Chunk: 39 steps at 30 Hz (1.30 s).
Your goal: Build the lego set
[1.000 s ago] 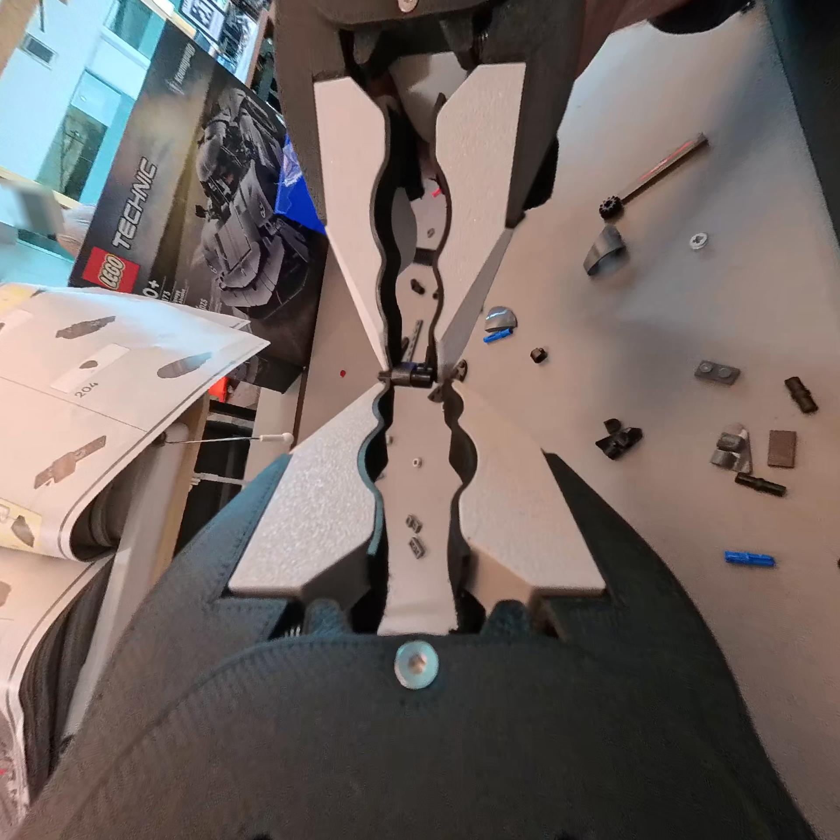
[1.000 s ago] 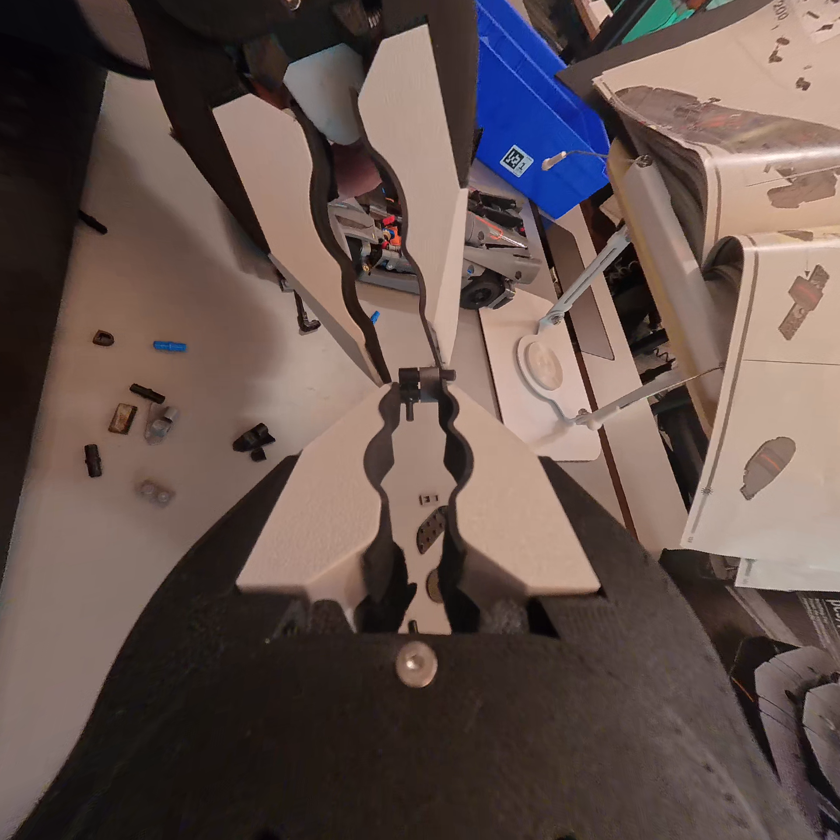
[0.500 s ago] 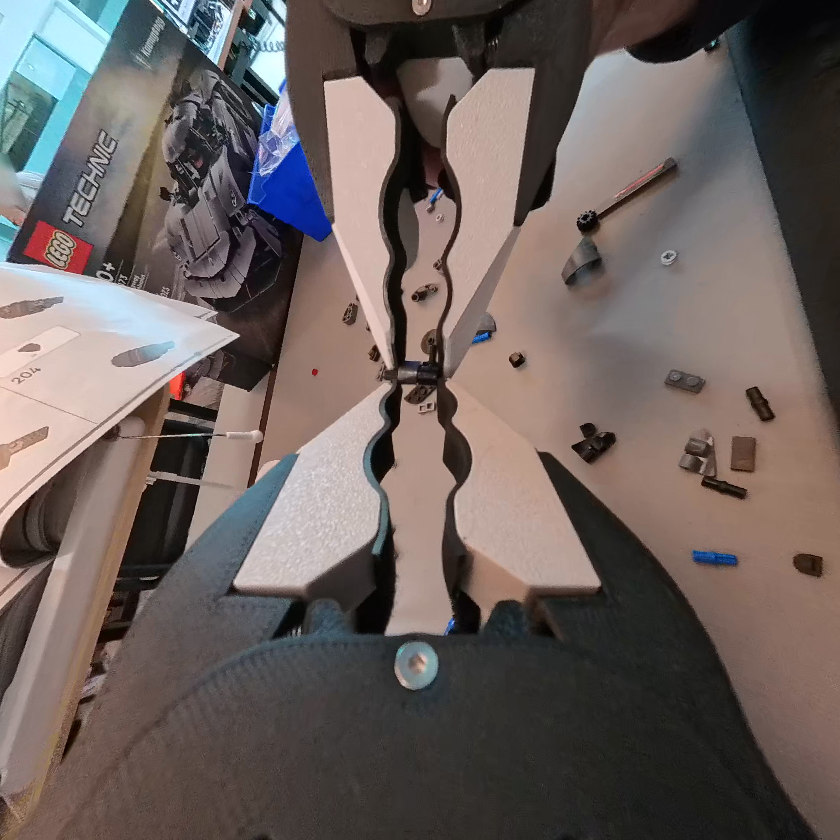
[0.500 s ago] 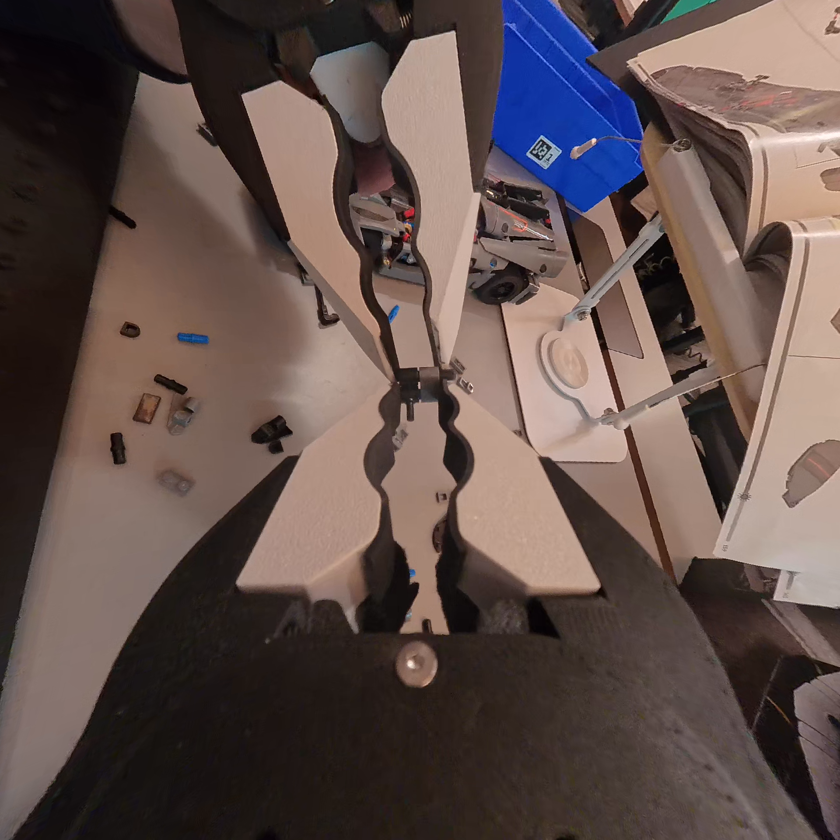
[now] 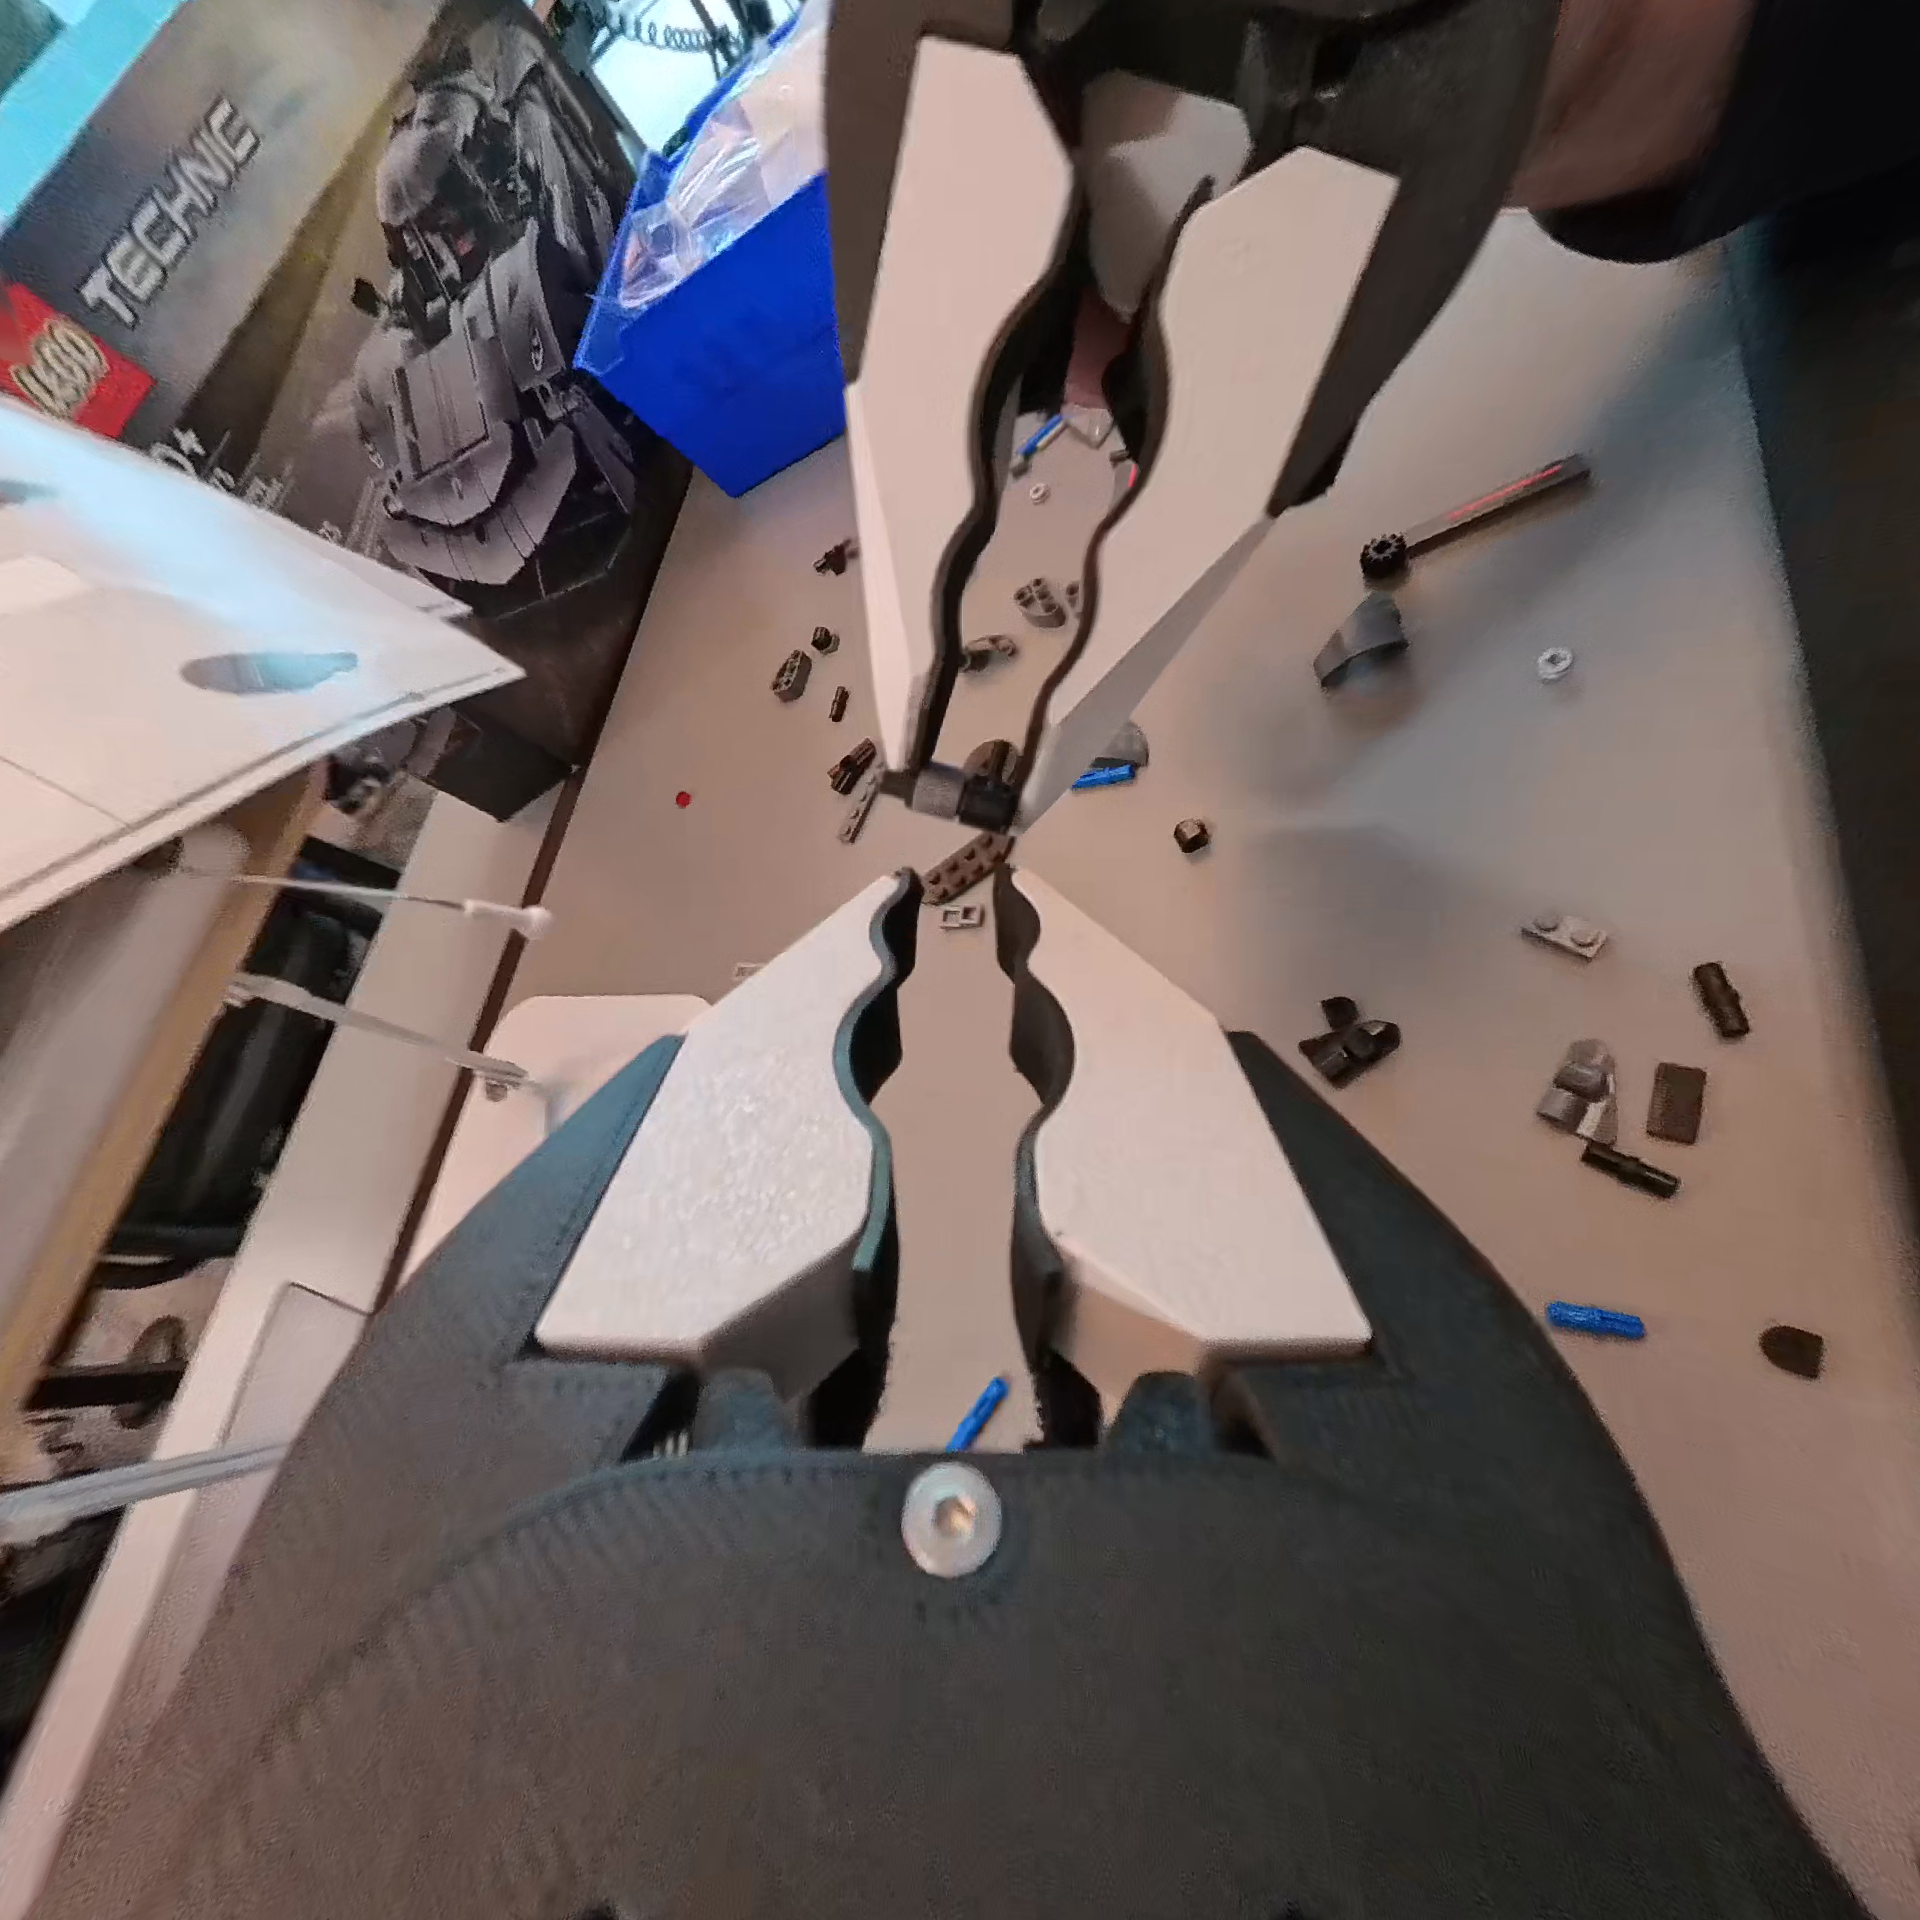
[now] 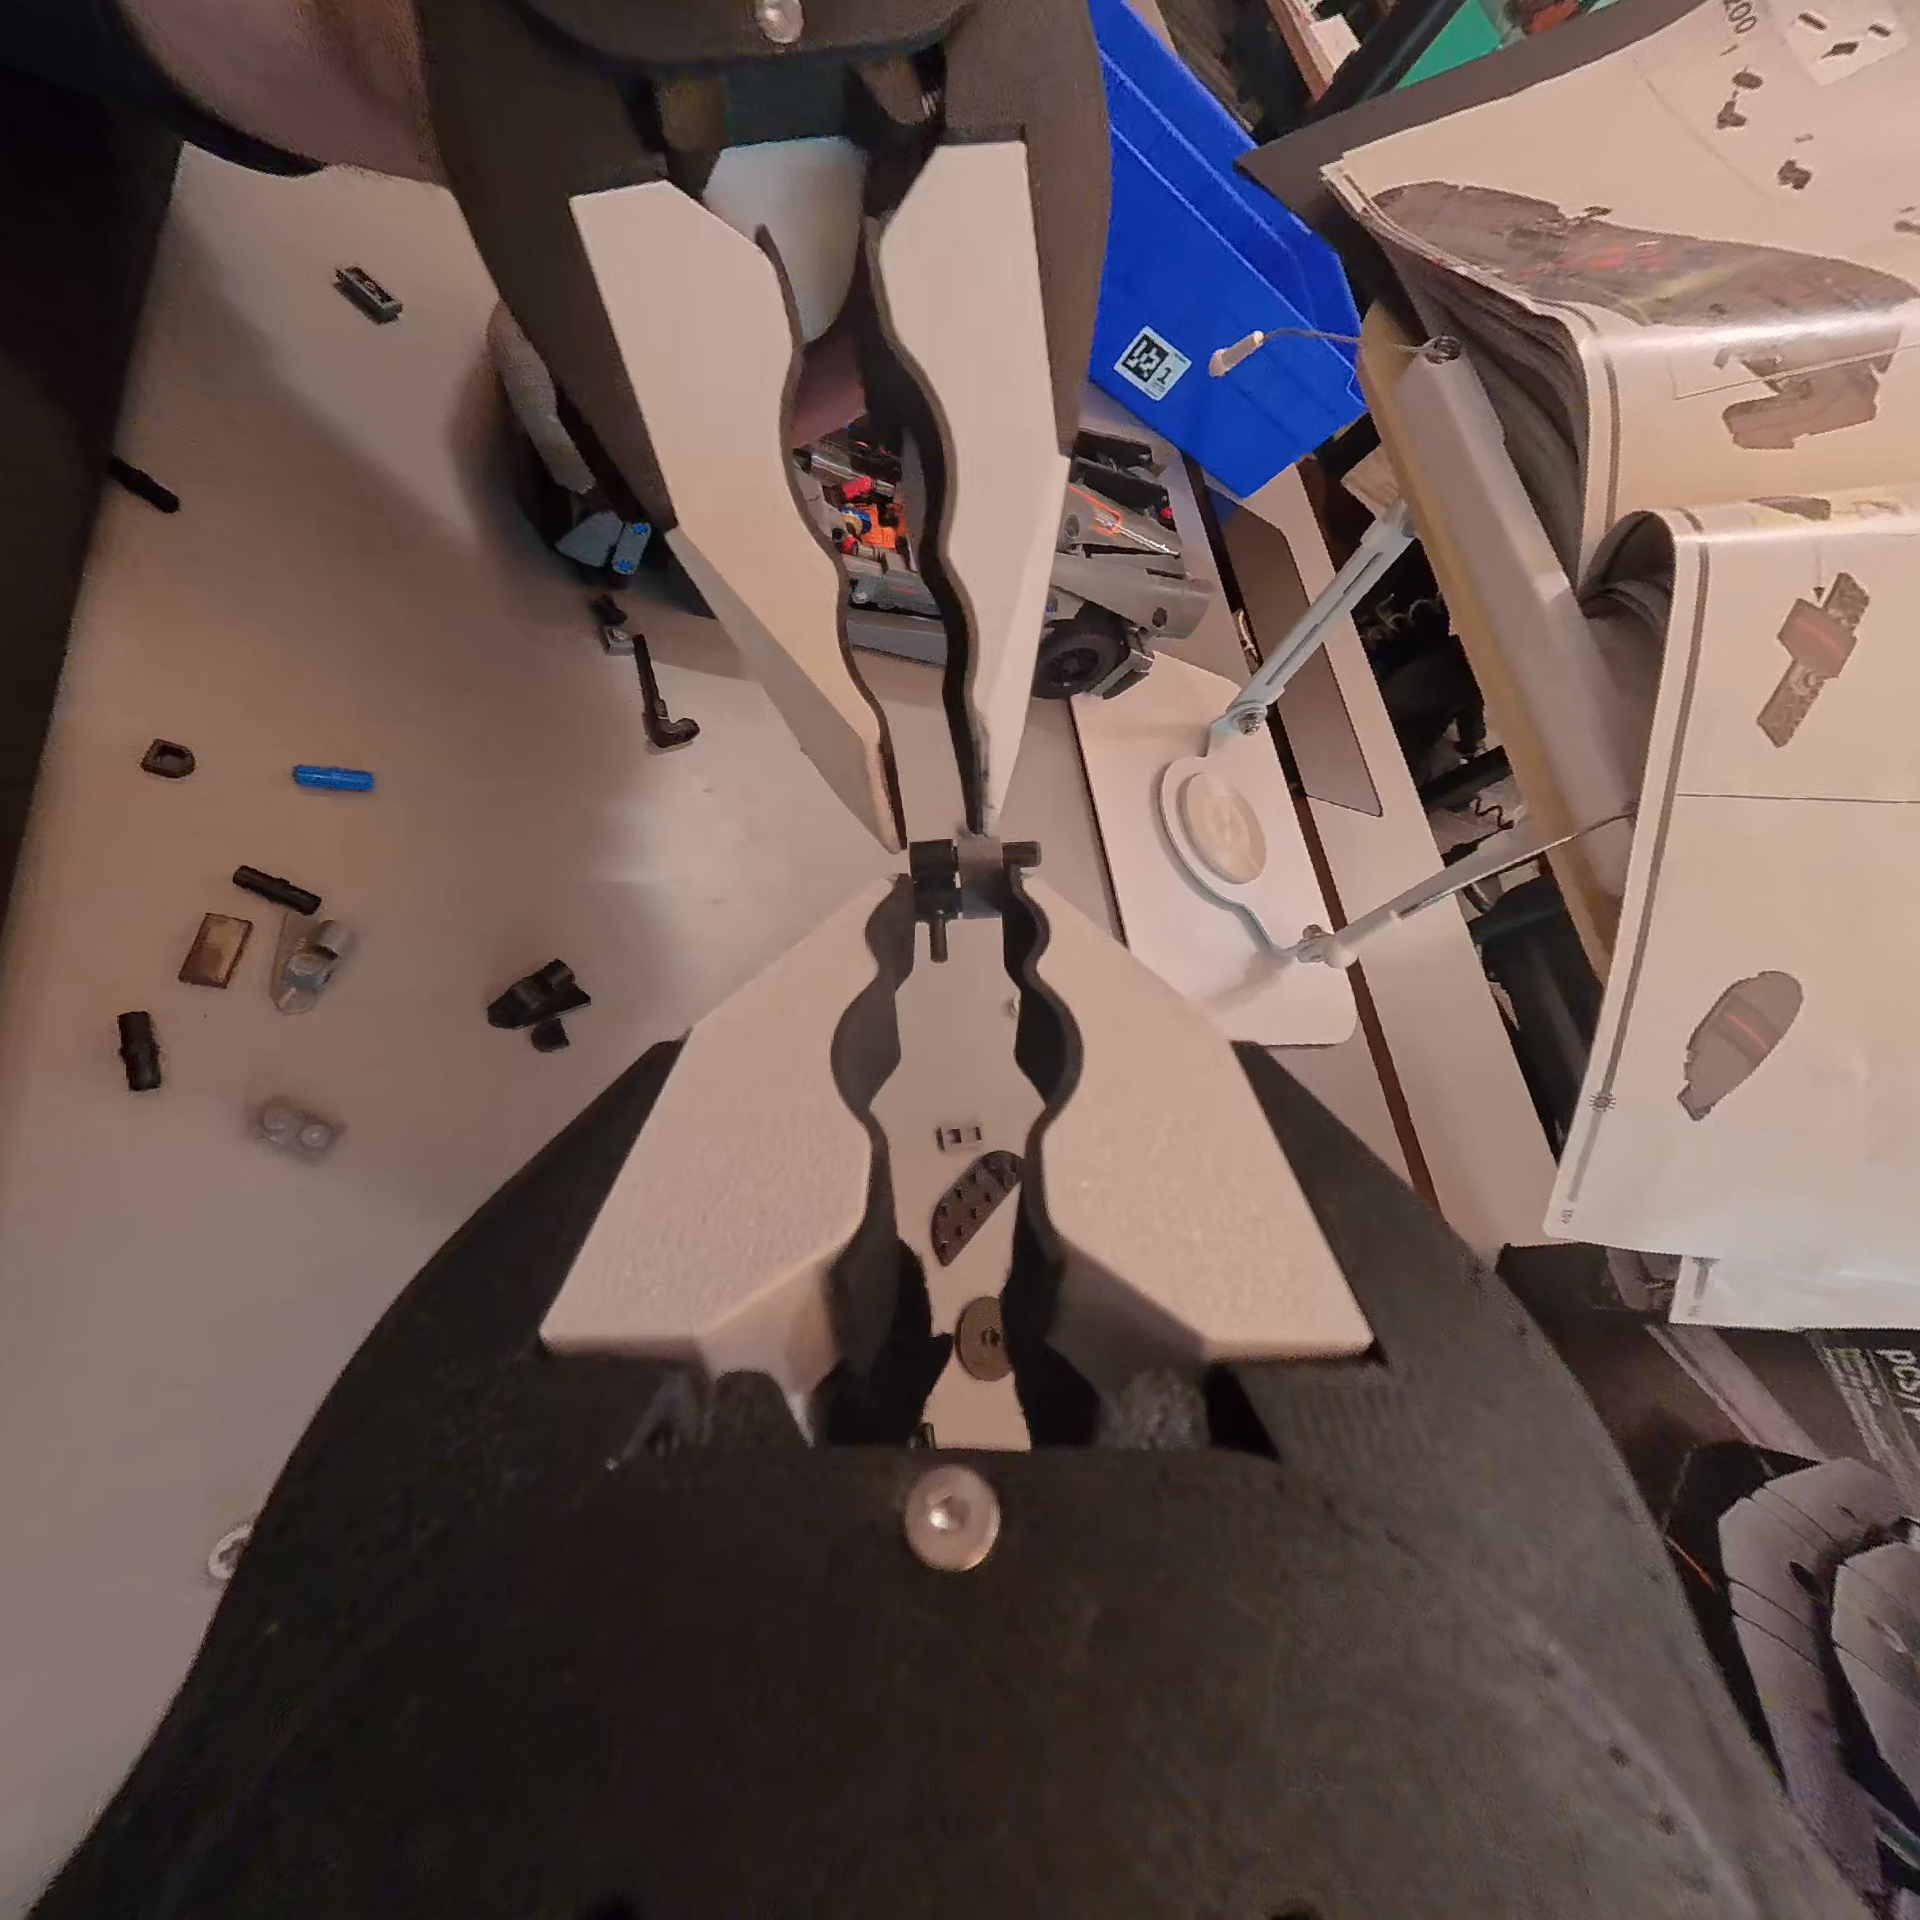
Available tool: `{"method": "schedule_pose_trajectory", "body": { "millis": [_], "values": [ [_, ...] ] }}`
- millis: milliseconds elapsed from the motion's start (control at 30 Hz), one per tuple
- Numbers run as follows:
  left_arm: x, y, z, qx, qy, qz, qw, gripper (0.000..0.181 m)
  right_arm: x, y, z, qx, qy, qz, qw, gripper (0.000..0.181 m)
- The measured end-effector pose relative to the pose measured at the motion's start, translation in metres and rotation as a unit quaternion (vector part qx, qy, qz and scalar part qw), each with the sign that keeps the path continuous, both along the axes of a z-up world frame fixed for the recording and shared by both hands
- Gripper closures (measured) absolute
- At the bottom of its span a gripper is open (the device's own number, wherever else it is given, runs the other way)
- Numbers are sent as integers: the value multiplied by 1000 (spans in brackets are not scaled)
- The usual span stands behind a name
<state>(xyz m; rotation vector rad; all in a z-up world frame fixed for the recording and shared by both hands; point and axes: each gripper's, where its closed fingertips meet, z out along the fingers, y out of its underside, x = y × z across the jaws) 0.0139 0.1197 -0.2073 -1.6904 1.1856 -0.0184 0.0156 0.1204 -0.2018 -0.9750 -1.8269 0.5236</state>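
A small black-and-grey Lego connector with a pin (image 6: 977, 868) sits between the tips of my right gripper (image 6: 961, 883), which is shut on it above the white table (image 6: 468, 831). In the left wrist view the same piece (image 5: 940, 795) hangs in the right gripper (image 5: 961, 798) coming in from the top. My left gripper (image 5: 953, 881) faces it tip to tip, just short of the piece, its jaws slightly apart and empty. It also shows at the top of the right wrist view (image 6: 935, 831).
Loose black, grey and blue parts (image 5: 1590, 1091) lie scattered on the table (image 5: 1455, 831). A blue bin (image 5: 717, 343), the set's box (image 5: 343, 312) and an instruction booklet on a stand (image 6: 1714, 831) line one side. A partly built grey model (image 6: 1122, 603) stands behind. My two grippers' fingertips are within a few centimetres of each other.
Both grippers were shut on the small connector tip to tip. Now my left gripper has opened and drawn back a little, and the piece stays in my right gripper.
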Motion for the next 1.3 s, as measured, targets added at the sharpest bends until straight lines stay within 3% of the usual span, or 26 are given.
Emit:
{"method": "schedule_pose_trajectory", "body": {
  "millis": [200, 633, 833, 1167, 1300],
  "values": [
    [2, 1, 11, -67, -134, -8, 989, 162, -4, 4, -2, 29, 7, -10, 999, 167],
    [9, 1, 16, -160, -249, -15, 955, 162, -8, 6, 6, 127, 30, -26, 991, 167],
    [5, 3, 18, -180, -285, -9, 941, 173, -8, 4, 9, 158, 34, -27, 987, 167],
    [-10, 12, 22, -166, -292, 26, 942, 175, -3, 14, 11, 81, 36, -38, 995, 160],
    [-22, 15, 26, -160, -308, 43, 937, 176, 12, 19, -19, -11, -57, -22, 998, 170]
  ]
}}
